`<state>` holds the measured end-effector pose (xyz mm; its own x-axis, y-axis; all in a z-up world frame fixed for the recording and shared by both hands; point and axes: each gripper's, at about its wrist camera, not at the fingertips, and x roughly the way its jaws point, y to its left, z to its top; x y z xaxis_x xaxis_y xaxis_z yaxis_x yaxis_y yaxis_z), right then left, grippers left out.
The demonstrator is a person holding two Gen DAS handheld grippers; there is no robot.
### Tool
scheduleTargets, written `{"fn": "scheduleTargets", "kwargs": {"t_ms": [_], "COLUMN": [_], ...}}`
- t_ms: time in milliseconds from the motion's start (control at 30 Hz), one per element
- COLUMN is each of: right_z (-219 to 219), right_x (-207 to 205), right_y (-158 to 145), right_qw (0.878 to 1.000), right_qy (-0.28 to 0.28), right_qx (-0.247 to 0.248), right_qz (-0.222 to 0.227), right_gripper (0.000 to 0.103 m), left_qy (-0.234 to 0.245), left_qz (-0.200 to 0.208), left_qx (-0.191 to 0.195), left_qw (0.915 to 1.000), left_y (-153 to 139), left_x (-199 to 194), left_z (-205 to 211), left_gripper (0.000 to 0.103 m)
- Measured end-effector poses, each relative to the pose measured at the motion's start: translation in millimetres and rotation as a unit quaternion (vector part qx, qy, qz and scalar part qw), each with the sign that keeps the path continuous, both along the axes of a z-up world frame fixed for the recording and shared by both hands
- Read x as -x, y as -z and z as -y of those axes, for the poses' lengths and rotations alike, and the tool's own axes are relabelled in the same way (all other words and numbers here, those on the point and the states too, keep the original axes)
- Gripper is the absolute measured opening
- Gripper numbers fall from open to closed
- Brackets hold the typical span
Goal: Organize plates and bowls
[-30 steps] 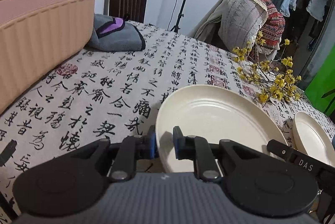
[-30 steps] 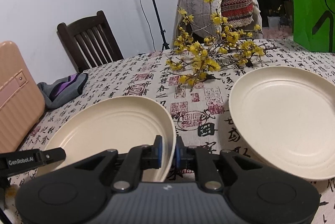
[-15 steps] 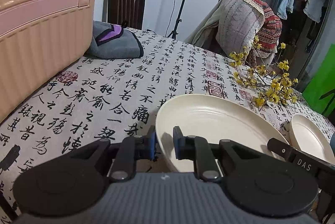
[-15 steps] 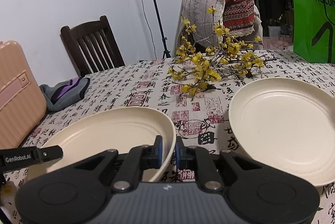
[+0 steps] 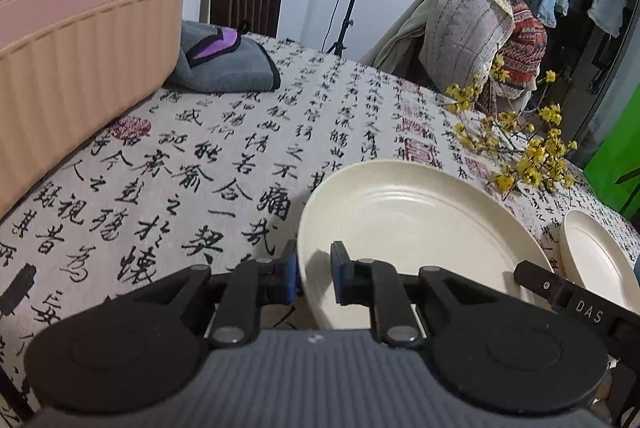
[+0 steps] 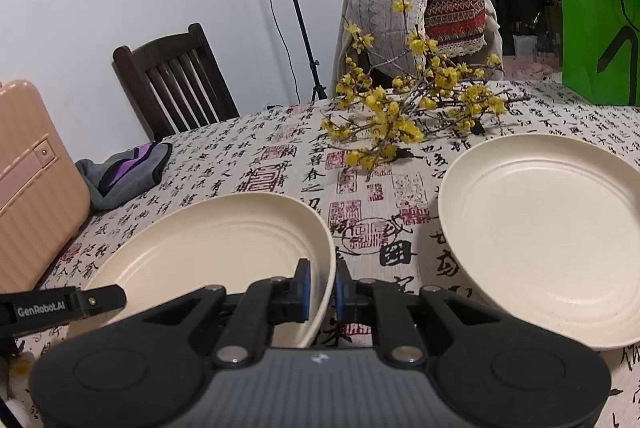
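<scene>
I'm holding the near plate [image 6: 216, 248] by opposite rims, left gripper [image 5: 314, 278] and right gripper [image 6: 322, 288] both clamped; the second plate [image 6: 548, 228] is lying at two o'clock.

Two plates [image 6: 208, 252] [image 6: 548, 228] are set side by side on the surface [image 6: 248, 163]; flower branches [image 6: 408, 107] behind them, suitcase [image 6: 32, 179] far left.

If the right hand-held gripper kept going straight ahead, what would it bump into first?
It already grips the near plate by its rim. Straight ahead, the right hand-held gripper would probably meet the tablecloth, then perhaps the yellow flower branch.
</scene>
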<state>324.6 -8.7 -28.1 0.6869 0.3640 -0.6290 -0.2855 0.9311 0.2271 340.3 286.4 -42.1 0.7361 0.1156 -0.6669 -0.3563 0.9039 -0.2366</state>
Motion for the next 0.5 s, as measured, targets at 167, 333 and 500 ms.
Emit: {"fn": "scheduleTargets", "kwargs": {"t_ms": [167,333,500], "right_z": [0.8,3.2,5.8], "right_x": [-1.6,-6.6,-11.8], "right_y": [2.2,2.3,-0.9], "right_qw": [1.000,0.999,0.998], "right_qy": [0.002,0.001,0.004], "right_qx": [-0.001,-0.015,-0.021], "right_qz": [-0.009,-0.034,-0.062], "right_gripper": [0.011,0.014,0.014], "left_qy": [0.002,0.008,0.005], "left_qz": [-0.011,-0.038,-0.078], "left_qx": [0.013,0.026,0.019], "left_qw": [0.9999,0.9989,0.9968], "left_y": [0.6,-4.4,-10.4], "left_x": [-1.1,-9.0,-24.1], "left_z": [-3.2,-7.0,-8.3], "left_gripper": [0.016,0.022,0.024]}}
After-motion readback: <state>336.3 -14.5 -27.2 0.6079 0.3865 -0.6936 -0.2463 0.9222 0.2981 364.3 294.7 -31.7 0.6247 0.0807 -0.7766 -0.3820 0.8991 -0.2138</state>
